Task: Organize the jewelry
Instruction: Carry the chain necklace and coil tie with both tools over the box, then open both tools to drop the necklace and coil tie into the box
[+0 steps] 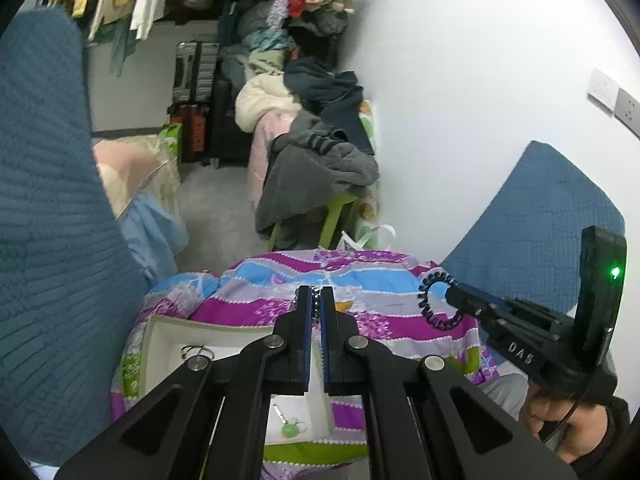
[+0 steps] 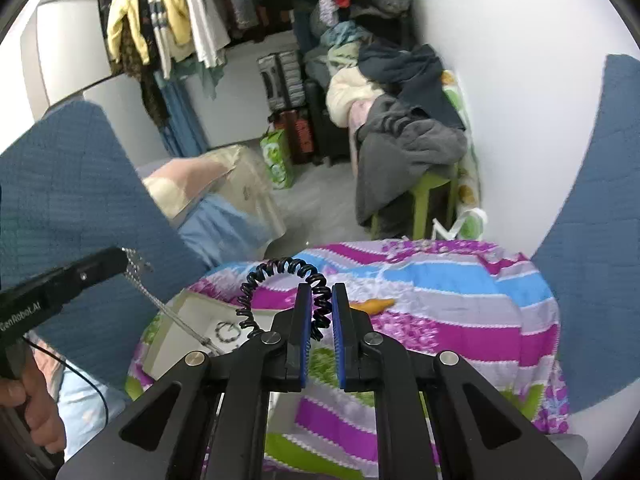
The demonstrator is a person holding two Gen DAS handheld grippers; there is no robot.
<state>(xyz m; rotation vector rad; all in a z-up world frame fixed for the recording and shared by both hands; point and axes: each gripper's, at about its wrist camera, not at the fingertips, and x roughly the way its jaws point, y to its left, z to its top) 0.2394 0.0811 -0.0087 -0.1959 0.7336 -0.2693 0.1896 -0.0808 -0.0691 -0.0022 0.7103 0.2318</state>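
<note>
My left gripper [image 1: 316,300] is shut on a silver chain [image 1: 316,308] that runs up between its blue pads. In the right wrist view that chain [image 2: 160,304] hangs slanting from the left gripper [image 2: 122,259] down into a white divided box [image 2: 188,308] on the bed. The right gripper [image 2: 321,300] is shut on a black coiled band [image 2: 280,268], which loops up and to the left of its fingers. From the left wrist view the band [image 1: 434,300] hangs as a ring at the right gripper's tip [image 1: 451,295]. The box [image 1: 160,344] holds rings [image 1: 196,352] and a green piece [image 1: 292,428].
A purple, blue and green striped bedspread [image 2: 440,320] lies under both grippers, with a small orange item [image 2: 376,304] on it. Blue quilted cushions [image 2: 72,184] stand left and right. Beyond are a green stool with grey clothes [image 2: 404,152], suitcases, a clothes rail and a white wall.
</note>
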